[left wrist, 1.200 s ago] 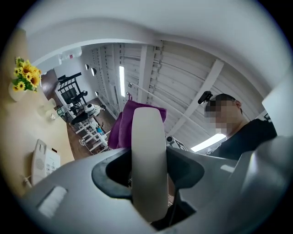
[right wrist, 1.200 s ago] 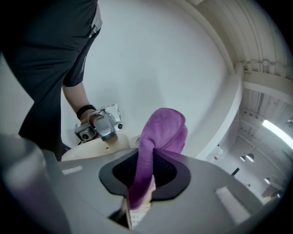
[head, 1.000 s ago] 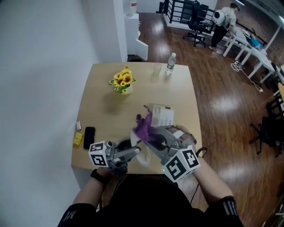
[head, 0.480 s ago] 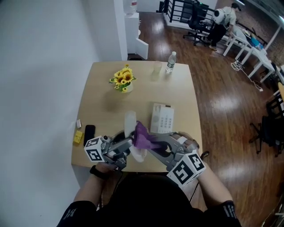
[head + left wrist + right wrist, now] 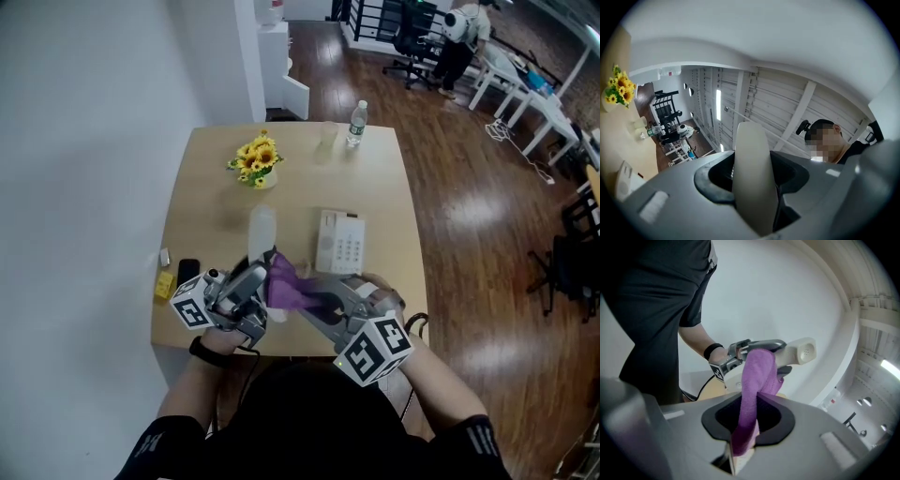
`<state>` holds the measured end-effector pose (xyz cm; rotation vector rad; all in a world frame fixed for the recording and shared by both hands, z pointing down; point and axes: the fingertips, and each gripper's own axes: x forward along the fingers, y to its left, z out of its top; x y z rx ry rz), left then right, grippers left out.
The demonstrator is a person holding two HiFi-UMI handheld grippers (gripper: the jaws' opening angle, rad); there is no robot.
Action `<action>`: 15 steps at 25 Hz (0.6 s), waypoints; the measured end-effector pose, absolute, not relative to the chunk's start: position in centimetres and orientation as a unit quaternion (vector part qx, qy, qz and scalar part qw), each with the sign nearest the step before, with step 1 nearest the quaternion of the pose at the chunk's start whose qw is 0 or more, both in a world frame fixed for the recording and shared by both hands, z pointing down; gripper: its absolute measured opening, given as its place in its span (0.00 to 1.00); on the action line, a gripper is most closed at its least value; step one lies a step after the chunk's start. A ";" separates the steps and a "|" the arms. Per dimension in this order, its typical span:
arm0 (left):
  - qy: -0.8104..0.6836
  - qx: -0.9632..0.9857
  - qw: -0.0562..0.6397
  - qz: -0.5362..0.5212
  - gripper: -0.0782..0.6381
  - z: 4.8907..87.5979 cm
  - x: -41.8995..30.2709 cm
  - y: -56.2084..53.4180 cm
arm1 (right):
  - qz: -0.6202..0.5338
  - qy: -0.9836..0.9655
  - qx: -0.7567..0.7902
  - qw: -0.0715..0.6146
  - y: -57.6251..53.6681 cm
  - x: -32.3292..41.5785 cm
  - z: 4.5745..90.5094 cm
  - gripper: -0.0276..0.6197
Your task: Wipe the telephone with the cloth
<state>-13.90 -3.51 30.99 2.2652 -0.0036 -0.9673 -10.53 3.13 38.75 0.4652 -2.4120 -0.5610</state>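
The wooden table (image 5: pixel 202 178) is seen from above, with the telephone base (image 5: pixel 339 242) set on it. Left of that base and clear of it, the handset (image 5: pixel 261 234) is clamped in the left gripper (image 5: pixel 255 279). Just beside it, the purple cloth (image 5: pixel 281 281) is pinched in the right gripper (image 5: pixel 307 300) and laid against the handset.

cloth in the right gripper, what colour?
Purple. The cloth shows best in the right gripper view.

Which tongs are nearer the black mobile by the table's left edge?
Left. The left tongs, shut on the handset, are just right of the black mobile; the right tongs, gripping the purple cloth, lie farther right, beyond them.
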 end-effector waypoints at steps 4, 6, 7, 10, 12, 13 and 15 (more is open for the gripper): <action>0.002 0.858 0.334 -0.391 0.40 30.4 -14.2 -3.5 | -0.200 -0.918 0.173 0.295 4.1 -11.5 39.0 0.14; 0.000 0.854 0.336 -0.397 0.40 30.4 -14.4 -3.5 | -0.196 -0.920 0.164 0.298 4.6 -11.4 39.3 0.14; -0.003 0.854 0.336 -0.398 0.40 30.6 -14.4 -3.6 | -0.198 -0.919 0.156 0.302 5.1 -11.4 39.7 0.14; -0.012 0.851 0.340 -0.399 0.40 31.1 -14.6 -3.8 | -0.200 -0.920 0.121 0.315 7.0 -11.3 40.8 0.14; -0.013 0.849 0.341 -0.404 0.40 31.2 -14.8 -3.8 | -0.194 -0.925 0.099 0.312 8.4 -11.2 41.0 0.14; -0.011 0.848 0.341 -0.405 0.40 31.2 -14.8 -3.8 | -0.190 -0.928 0.099 0.306 8.7 -11.0 40.8 0.14; -0.011 0.848 0.342 -0.404 0.40 31.1 -14.8 -3.8 | -0.181 -0.934 0.121 0.283 8.1 -10.4 39.3 0.14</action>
